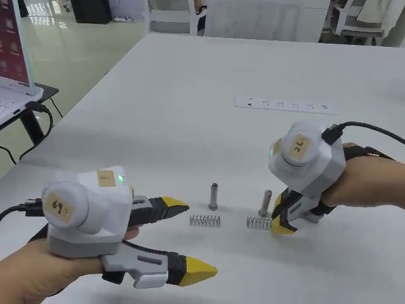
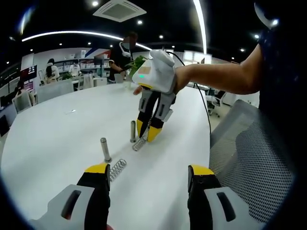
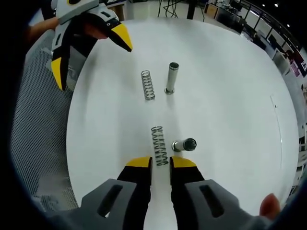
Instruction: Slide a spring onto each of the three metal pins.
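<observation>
The right spring lies flat on the table. In the head view it is at about 7 o'clock from the foot of the right pin, just beside it. The right pin stands upright and bare.

The spring's right end sits between the yellow tips of the right gripper, which points steeply down at the table. In the right gripper view the jaws stand close together with a narrow gap and the spring's end inside it. Whether the pads press on the coils cannot be told.

The left pin stands upright and bare at 9 o'clock from the right pin, near it. The left spring lies flat at about 7 o'clock from the left pin's foot, just beside it and untouched. The two springs lie roughly in one line, 9 to 3 o'clock.

The left gripper is at 7 o'clock from the left spring, near it, with its tips pointing toward 3 o'clock. Its jaws are spread wide and hold nothing.

A white power strip lies on the table at 12 o'clock from the right pin, well apart. In the left gripper view a mesh chair stands off the table's edge at 3 o'clock.
</observation>
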`<state>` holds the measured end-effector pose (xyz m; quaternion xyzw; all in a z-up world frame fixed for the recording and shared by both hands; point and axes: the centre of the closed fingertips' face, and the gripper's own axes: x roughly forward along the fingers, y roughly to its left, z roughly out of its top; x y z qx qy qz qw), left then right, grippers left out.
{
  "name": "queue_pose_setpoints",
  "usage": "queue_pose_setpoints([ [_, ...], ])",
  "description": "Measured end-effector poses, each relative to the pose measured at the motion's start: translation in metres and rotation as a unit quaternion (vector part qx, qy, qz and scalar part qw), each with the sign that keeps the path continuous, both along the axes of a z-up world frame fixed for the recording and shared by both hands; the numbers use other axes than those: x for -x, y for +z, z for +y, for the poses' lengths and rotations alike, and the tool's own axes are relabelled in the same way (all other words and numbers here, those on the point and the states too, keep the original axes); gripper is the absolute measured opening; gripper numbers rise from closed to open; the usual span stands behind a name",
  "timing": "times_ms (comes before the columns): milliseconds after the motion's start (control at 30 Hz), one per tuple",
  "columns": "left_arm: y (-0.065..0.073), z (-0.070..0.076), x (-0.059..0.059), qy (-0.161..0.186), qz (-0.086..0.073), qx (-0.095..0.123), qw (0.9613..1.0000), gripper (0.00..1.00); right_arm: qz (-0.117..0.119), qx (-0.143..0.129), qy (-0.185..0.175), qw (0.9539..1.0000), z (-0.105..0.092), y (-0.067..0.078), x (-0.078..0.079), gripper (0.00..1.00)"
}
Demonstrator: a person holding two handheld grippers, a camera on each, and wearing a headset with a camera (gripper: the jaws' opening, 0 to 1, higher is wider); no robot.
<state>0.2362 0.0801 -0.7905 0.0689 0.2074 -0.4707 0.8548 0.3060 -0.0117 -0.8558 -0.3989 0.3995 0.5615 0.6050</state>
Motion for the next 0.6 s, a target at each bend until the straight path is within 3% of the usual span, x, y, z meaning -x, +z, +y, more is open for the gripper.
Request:
queue_pose_setpoints([
  [600, 0.0001, -0.0004, -0.0002, -0.001, 0.0, 0.0, 1.0, 0.61, -0.007, 0.005, 0.015, 0.9999, 0.0011, -0.0046, 0.0023, 0.08],
])
